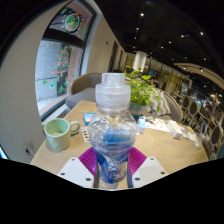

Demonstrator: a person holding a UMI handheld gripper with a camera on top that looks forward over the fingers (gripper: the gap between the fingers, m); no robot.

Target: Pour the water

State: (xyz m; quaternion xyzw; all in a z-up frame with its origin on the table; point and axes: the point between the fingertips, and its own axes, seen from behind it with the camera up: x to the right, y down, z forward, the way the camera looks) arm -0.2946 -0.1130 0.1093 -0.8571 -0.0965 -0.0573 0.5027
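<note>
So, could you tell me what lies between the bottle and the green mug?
Only bare table, in the gripper view; the bottle sits between the gripper fingers.

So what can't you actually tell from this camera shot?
- Bottle: its base is hidden below the fingers, gripper view.
- Water level: unclear through the clear plastic.
- Green mug: its inside is out of sight, so its contents are unknown.
- Items beside the plant: too small to name.
- Gripper: contact unclear.

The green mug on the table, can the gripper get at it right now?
Probably not yet: the gripper is shut on the water bottle, which fills its fingers. The green mug stands apart on the table, beyond the fingers.
</note>
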